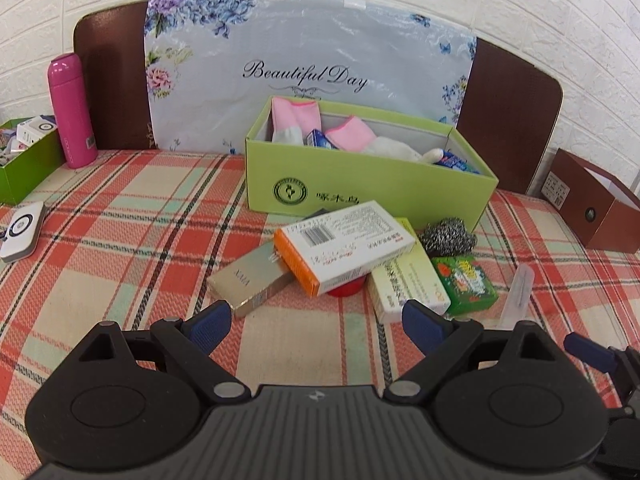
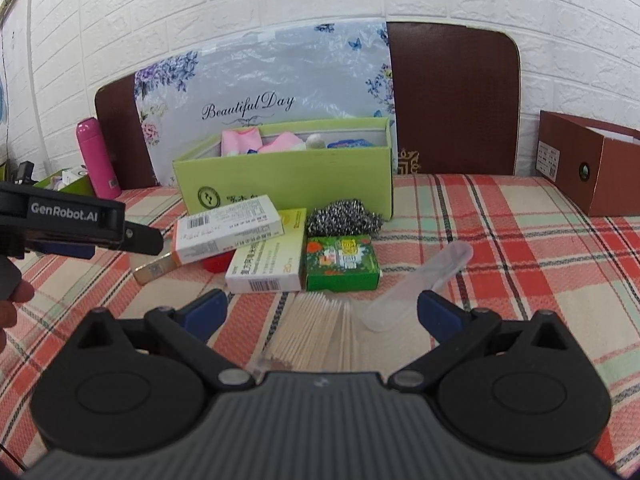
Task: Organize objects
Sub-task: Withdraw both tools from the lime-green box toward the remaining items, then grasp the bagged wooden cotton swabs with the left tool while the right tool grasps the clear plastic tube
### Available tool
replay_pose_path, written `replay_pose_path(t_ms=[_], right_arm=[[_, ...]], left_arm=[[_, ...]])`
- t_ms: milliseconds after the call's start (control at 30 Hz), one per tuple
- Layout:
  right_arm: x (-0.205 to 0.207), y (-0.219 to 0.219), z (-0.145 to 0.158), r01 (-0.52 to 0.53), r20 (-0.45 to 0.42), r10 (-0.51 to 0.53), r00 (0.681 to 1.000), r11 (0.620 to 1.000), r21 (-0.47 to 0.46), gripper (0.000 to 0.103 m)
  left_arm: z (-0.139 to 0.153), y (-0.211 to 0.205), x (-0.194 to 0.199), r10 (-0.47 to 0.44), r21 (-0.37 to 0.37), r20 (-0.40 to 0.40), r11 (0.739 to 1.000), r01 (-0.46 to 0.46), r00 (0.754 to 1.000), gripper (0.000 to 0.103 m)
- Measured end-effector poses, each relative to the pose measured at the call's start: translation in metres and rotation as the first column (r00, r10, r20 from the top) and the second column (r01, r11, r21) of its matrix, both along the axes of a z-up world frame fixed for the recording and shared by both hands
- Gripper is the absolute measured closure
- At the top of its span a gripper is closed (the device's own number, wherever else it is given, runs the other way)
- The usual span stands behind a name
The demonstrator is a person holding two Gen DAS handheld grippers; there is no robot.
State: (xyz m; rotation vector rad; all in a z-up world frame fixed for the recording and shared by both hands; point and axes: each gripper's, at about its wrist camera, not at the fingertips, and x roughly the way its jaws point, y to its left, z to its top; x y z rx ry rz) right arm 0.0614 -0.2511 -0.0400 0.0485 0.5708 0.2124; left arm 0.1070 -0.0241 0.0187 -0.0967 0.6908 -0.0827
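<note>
My left gripper (image 1: pixel 316 320) hangs jaws apart before the white box (image 1: pixel 344 246) atop the pile; my right gripper (image 2: pixel 320 312), jaws apart, straddles what look like toothpicks (image 2: pixel 316 332), touching nothing.

Plaid bed (image 1: pixel 120 240) carries green box (image 1: pixel 360 184); pink flask (image 1: pixel 72 112).

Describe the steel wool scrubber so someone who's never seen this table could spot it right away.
Find the open light green box at the back of the plaid table. The steel wool scrubber sits right against the box's front wall, just behind the small green packet. It is the only rounded, shiny grey tangle of wire among flat cardboard boxes.
</note>
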Motion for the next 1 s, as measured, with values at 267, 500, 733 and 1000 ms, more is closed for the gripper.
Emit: replay_pose_path(t_ms=[267, 500, 733, 1000], right_arm=[[0.007, -0.013, -0.014, 0.095, -0.016, -0.095, 0.995, 0.995, -0.009, 0.000], [0.075, -0.047, -0.028, 0.212, -0.092, -0.212, 0.973, 0.977, -0.018, 0.016], [0.071, -0.061, -0.038, 0.192, -0.086, -0.195, 0.977, 0.981, -0.039, 0.071], [0.016, -0.078, -0.034, 0.142, -0.085, -0.149, 0.985, 0.986, -0.085, 0.076]], left_arm=[[-0.014, -0.003, -0.002, -0.048, 0.004, -0.040, 0.999, 0.048, 0.998, 0.008], [-0.017, -0.029, -0.007, -0.159, -0.041, -0.049, 0.987, 0.157, 0.986, 0.008], [-0.034, -0.069, 0.001, -0.236, -0.074, -0.100, 0.971, 0.229, 0.967, 0.008], [-0.052, -0.115, 0.022, -0.287, -0.086, -0.144, 0.957, 0.277, 0.947, 0.008]])
